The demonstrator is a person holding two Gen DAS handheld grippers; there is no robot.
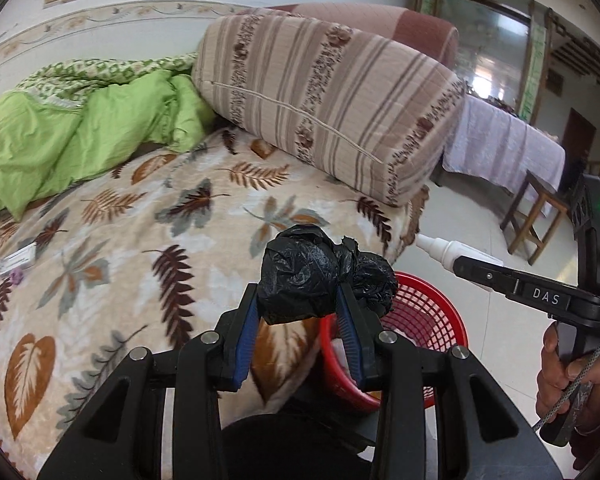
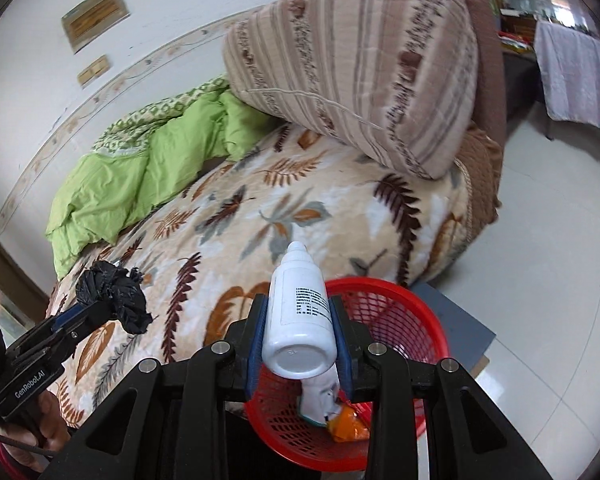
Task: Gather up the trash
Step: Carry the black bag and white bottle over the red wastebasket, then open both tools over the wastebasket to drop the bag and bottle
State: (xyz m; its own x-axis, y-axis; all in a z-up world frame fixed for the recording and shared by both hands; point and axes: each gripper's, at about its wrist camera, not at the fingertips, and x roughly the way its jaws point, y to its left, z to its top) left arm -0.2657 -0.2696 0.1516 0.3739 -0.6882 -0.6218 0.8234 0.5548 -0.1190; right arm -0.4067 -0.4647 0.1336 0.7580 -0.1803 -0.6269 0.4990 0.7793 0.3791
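Now left gripper (image 1: 300, 300) clamps crinkled black plastic bag (image 1: 320, 276); right gripper (image 2: 300, 320) clamps smooth white bottle (image 2: 300, 312).

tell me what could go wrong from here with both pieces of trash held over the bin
The black plastic bag wad bulges past the left gripper's fingers and sits over the bed edge rather than the red basket; released now, it may land on the leaf blanket.

The white bottle is smooth and pinched only at its sides by the right gripper; it could slip early, or bounce off the basket rim onto the floor.
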